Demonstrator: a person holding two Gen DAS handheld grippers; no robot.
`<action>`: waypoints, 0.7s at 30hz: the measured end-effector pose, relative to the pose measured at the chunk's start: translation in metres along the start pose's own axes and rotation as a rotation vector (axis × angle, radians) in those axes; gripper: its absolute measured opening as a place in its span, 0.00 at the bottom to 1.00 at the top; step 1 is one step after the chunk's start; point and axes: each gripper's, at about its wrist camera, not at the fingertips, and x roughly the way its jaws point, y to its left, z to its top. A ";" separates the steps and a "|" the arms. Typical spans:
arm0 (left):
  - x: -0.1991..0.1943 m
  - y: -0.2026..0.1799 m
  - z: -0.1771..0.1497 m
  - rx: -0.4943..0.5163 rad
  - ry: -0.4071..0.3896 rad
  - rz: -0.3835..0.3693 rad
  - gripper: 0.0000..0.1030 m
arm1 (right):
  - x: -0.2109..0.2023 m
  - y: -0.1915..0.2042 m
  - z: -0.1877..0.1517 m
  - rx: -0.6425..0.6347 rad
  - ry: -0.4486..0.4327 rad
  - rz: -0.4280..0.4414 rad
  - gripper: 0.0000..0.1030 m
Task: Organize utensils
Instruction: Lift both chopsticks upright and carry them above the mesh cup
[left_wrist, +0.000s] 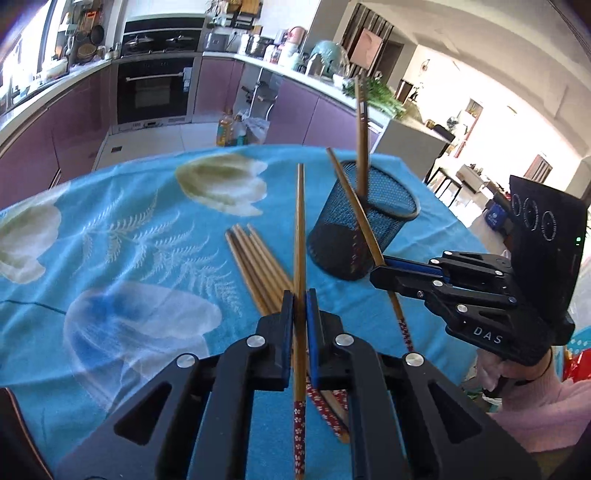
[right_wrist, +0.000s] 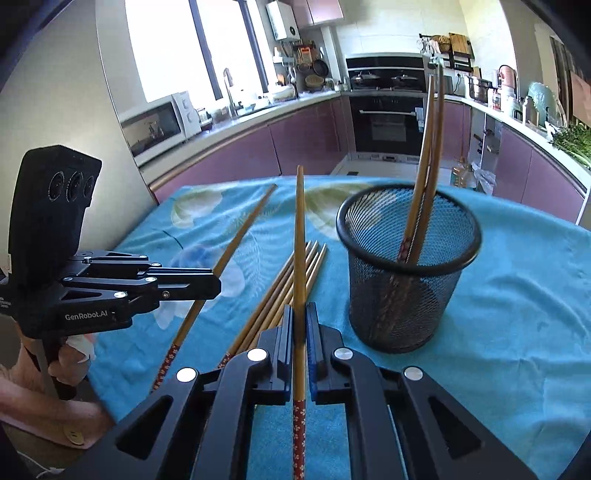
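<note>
Jaws on both tools are pressed together, each pinching a single chopstick: the left gripper (left_wrist: 300, 295) clamps the left-held chopstick (left_wrist: 300, 229) low on its shaft, just above the red patterned handle end, and the right gripper (right_wrist: 299, 312) holds the right-held chopstick (right_wrist: 300, 240) the same way. The mesh cup (right_wrist: 408, 266) stands upright on the blue floral tablecloth (right_wrist: 517, 314) with two chopsticks (right_wrist: 428, 155) already leaning inside, and a loose bundle of chopsticks (right_wrist: 295, 284) lies on the cloth just beside it.

Risks, as I judge them — each stick is gripped near one end, so its long free tip can swing or pivot in the pads and miss the cup's rim. A tip striking the rim or the leaning pair could tip the light cup over. The two tools sit close together near the cup, so they could knock each other if both go in at once.

Both grippers point forward and angled down over the cloth; a hand (left_wrist: 524, 369) in a pink sleeve holds the right tool's handle
</note>
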 end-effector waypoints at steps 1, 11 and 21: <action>-0.005 -0.002 0.002 0.005 -0.011 -0.006 0.07 | -0.004 0.000 0.001 0.003 -0.011 0.002 0.06; -0.052 -0.018 0.022 0.043 -0.117 -0.080 0.07 | -0.040 -0.009 0.012 0.024 -0.119 0.020 0.06; -0.071 -0.035 0.058 0.071 -0.223 -0.117 0.07 | -0.068 -0.024 0.040 0.028 -0.214 0.017 0.06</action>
